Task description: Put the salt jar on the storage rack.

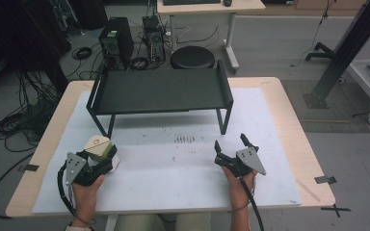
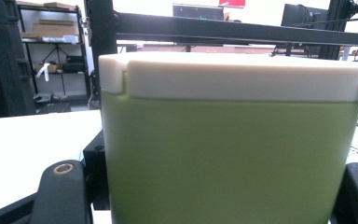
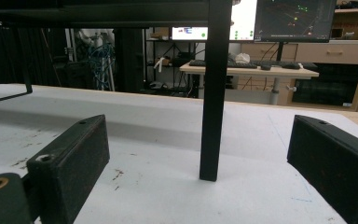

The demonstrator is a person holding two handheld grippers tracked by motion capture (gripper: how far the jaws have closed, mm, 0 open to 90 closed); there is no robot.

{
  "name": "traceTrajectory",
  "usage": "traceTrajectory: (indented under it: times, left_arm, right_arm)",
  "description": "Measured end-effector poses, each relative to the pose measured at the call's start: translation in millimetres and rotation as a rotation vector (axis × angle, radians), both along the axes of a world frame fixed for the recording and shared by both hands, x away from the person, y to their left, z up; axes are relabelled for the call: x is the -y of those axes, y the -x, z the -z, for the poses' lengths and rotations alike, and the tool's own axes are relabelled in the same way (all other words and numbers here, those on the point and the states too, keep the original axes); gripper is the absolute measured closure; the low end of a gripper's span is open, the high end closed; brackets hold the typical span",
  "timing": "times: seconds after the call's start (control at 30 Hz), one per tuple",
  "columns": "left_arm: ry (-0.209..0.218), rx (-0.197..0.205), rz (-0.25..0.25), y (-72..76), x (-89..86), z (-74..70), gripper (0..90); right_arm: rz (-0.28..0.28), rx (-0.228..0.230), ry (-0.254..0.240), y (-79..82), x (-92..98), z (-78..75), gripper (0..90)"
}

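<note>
A pale green tub with a white lid stands on the white mat at the front left. My left gripper is shut on it, one jaw on each side. In the left gripper view the tub sits close up between the black fingers. My right gripper rests on the mat at the front right, open with nothing between its jaws. In the right gripper view it faces the front right leg of a black rack.
The low black rack stands across the back of the mat, with room under it. The wooden table edge runs beyond the mat. Behind the table are a round stool, computer towers and floor cables.
</note>
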State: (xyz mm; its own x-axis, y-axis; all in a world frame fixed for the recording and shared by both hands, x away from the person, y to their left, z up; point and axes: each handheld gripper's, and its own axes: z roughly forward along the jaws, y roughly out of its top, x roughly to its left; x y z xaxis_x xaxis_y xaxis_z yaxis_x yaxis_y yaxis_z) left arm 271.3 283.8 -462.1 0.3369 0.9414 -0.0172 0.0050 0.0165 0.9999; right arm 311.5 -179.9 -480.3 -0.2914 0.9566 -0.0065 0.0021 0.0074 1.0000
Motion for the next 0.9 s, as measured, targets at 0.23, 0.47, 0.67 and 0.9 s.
traceTrajectory:
  times: [0.23,0.47,0.67,0.9]
  left_arm:
    - [0.001,0.000,0.000,0.0,0.0,0.0,28.1]
    - [0.000,0.000,0.000,0.0,0.0,0.0,28.2]
    - [0.000,0.000,0.001,0.0,0.0,0.0,28.2]
    - [0.000,0.000,0.001,-0.1,0.0,0.0,28.2]
  right_arm:
    - [0.000,0.000,0.001,0.0,-0.1,0.0,5.7]
    - [0.001,-0.001,0.000,-0.1,-0.1,0.0,5.6]
    - [0.003,-0.002,-0.002,-0.1,0.0,0.0,5.3]
    - [0.003,-0.003,-0.006,-0.3,0.3,0.0,4.8]
